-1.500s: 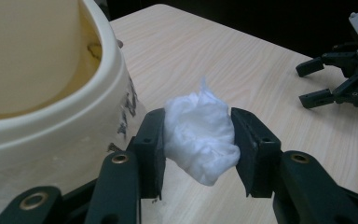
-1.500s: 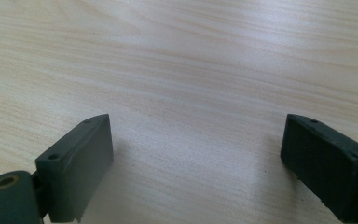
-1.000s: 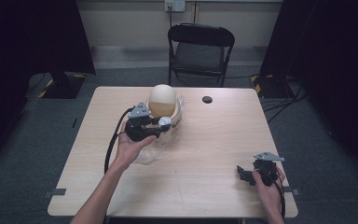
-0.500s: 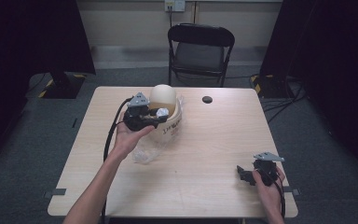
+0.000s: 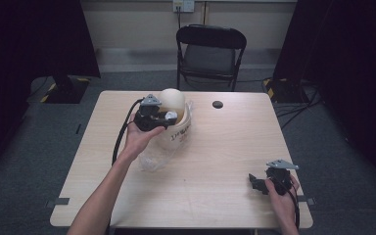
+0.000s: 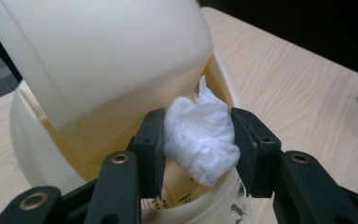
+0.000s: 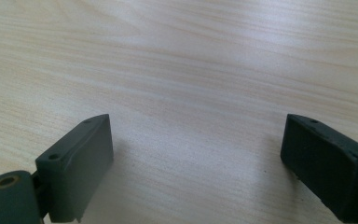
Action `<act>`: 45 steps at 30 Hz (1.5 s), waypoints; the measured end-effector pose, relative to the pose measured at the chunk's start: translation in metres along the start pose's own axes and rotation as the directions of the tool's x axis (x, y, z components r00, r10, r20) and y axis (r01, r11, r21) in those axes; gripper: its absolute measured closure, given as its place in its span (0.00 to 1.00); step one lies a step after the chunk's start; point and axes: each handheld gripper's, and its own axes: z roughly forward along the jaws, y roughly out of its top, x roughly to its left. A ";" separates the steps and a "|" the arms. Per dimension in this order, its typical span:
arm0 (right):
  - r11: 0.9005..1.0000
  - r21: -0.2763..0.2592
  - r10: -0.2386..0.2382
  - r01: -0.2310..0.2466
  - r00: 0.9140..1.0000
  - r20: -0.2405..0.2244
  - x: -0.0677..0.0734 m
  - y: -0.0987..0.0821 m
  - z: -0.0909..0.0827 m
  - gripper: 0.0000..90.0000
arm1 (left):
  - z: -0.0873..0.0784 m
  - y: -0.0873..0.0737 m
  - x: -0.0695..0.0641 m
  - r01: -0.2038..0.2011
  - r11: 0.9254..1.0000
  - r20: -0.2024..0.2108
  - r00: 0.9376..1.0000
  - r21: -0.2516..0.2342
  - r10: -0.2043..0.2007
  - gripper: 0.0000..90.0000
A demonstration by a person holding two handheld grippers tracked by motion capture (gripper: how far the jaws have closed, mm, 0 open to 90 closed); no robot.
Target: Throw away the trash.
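1. The left gripper [image 5: 169,116] has travelled up the table from beside the clear plastic bag [image 5: 152,159] and now sits over the cream bin [image 5: 178,128], by its swing lid [image 5: 172,99].
2. Its jaws are pinched on a crumpled white tissue [image 6: 198,133], held right at the bin's mouth under the tilted lid; dropping it in looks like the next step, though I can't tell whether it has crossed the rim.
3. The left forearm reaches diagonally forward, wrist raised, cable trailing behind.
4. The right gripper [image 5: 263,183] rests low at the near right of the table [image 5: 235,142], jaws spread wide and holding nothing, well apart from the bin.
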 end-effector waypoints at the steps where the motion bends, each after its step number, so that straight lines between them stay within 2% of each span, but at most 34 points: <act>1: 1.000 0.000 0.000 0.000 1.000 0.000 0.000 0.000 0.000 0.10 | 0.003 -0.001 0.001 0.004 1.000 -0.009 1.000 0.012 -0.004 0.64; 7: 1.000 0.000 0.000 0.000 1.000 0.000 0.000 0.000 0.000 0.10 | 0.007 -0.001 0.004 0.020 1.000 -0.022 1.000 0.012 -0.020 0.64; 9: 1.000 0.001 0.000 0.000 1.000 -0.001 0.000 0.000 0.000 0.10 | 0.009 -0.001 0.004 0.016 0.999 -0.045 0.999 0.038 -0.014 0.64; 14: 1.000 0.000 0.000 0.000 1.000 0.000 0.000 0.000 0.000 0.10 | 0.013 -0.001 0.006 0.027 0.999 -0.047 0.999 0.044 -0.025 0.64; 18: 1.000 0.000 0.000 0.000 1.000 0.000 0.000 0.000 0.000 0.10 | 0.018 0.001 0.007 0.016 0.998 -0.049 0.999 0.065 -0.012 0.64; 19: 1.000 0.000 0.000 0.000 1.000 0.000 0.000 0.000 0.000 0.10 | 0.020 0.001 0.006 0.029 0.998 -0.052 0.998 0.061 -0.026 0.63; 22: 1.000 0.000 0.000 0.000 1.000 0.000 0.000 0.000 0.000 0.10 | 0.025 0.002 0.005 0.019 0.997 -0.066 0.998 0.079 -0.014 0.63; 29: 1.000 0.000 0.000 0.000 1.000 0.000 0.000 0.000 0.000 0.10 | 0.026 0.003 0.005 0.026 0.996 -0.071 0.997 0.087 -0.020 0.62; 33: 1.000 0.000 0.000 0.000 1.000 0.000 0.000 0.000 0.000 0.10 | 0.025 0.004 0.005 0.046 0.995 -0.075 0.996 0.085 -0.040 0.60; 34: 1.000 0.000 0.000 0.000 1.000 0.000 0.000 0.000 0.000 0.10 | 0.025 0.004 0.004 0.072 0.994 -0.079 0.995 0.076 -0.066 0.60; 45: 1.000 0.000 0.000 0.000 1.000 0.000 0.000 0.000 0.000 0.10 | 0.023 0.004 0.003 0.084 0.993 -0.089 0.993 0.078 -0.077 0.57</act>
